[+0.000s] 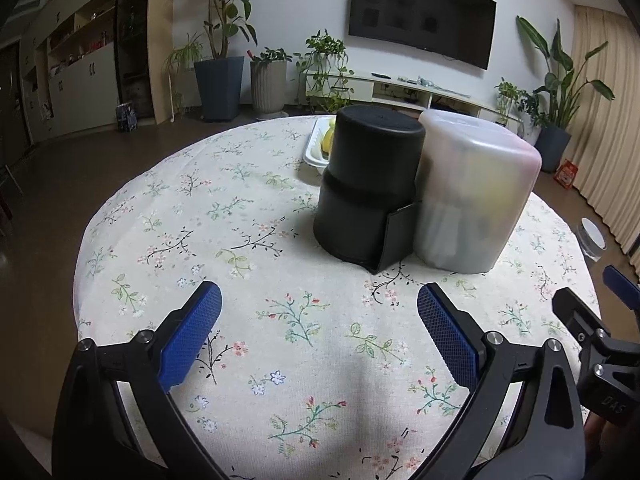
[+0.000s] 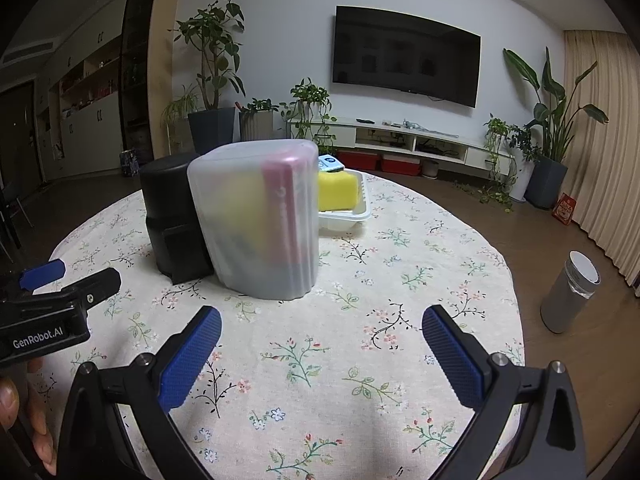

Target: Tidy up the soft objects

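We hold both grippers, left gripper (image 1: 319, 316) and right gripper (image 2: 321, 336), spread and empty over the near tablecloth (image 2: 420, 248). The yellow sponge (image 2: 338, 192) waits in the far white tray (image 2: 352, 216) (behind the translucent container (image 2: 256, 224)), likely staged for sorting.

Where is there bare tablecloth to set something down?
Free: the near cloth between both open grippers, left gripper and right gripper, and the containers. Crowded: black container, frosted container and white tray with yellow sponge cluster at the far side.

canisters (image 1: 476, 196) side by side, tray (image 2: 352, 216) behind
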{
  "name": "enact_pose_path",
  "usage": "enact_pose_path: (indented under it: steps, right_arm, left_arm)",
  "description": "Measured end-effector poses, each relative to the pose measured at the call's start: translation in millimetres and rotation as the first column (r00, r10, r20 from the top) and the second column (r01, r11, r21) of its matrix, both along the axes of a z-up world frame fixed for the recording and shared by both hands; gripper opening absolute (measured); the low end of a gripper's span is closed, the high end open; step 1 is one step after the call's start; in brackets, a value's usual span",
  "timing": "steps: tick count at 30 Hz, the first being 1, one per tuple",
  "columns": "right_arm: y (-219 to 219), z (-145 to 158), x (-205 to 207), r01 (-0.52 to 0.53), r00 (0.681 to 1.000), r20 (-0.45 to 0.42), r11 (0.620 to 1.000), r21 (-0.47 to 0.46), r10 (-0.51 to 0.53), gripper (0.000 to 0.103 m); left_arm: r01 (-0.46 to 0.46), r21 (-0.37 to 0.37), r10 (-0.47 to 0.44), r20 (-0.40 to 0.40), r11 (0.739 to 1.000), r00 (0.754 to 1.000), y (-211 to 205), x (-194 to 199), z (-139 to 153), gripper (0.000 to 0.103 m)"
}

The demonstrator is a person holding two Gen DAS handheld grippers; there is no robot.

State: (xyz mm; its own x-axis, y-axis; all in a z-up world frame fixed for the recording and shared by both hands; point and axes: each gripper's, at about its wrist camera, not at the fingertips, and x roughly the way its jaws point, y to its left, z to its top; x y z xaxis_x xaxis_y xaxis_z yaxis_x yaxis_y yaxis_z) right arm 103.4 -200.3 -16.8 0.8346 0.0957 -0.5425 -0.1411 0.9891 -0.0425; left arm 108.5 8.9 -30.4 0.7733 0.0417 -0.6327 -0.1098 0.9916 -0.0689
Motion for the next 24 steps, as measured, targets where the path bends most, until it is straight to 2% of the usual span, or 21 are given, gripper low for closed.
enact_pose_path:
  steps: [5,11,21,24]
  right_arm:
    - [1,2,-3,0.001,1.000,0.011,1.000,0.001,-0.001,0.103]
    - [2,3,-4,0.000,1.000,0.016,1.000,-0.001,0.000,0.103]
    - [3,4,-5,-0.004,1.000,0.017,1.000,-0.005,0.004,0.103]
    - [2,5,-6,-0.004,1.000,0.015,1.000,-0.008,0.004,0.103]
  left_arm:
    - [-0.010,0.013,0.010,0.006,1.000,1.000,-2,-2,2,0.100]
    - [0.004,-0.018,-0.004,0.000,1.000,1.000,-1,-2,3,0.100]
    - [0.003,0.042,-0.002,-0.009,0.999,1.000,-13,-2,4,0.100]
    - [0.004,0.030,-0.005,0.015,1.000,1.000,-13,-5,8,0.100]
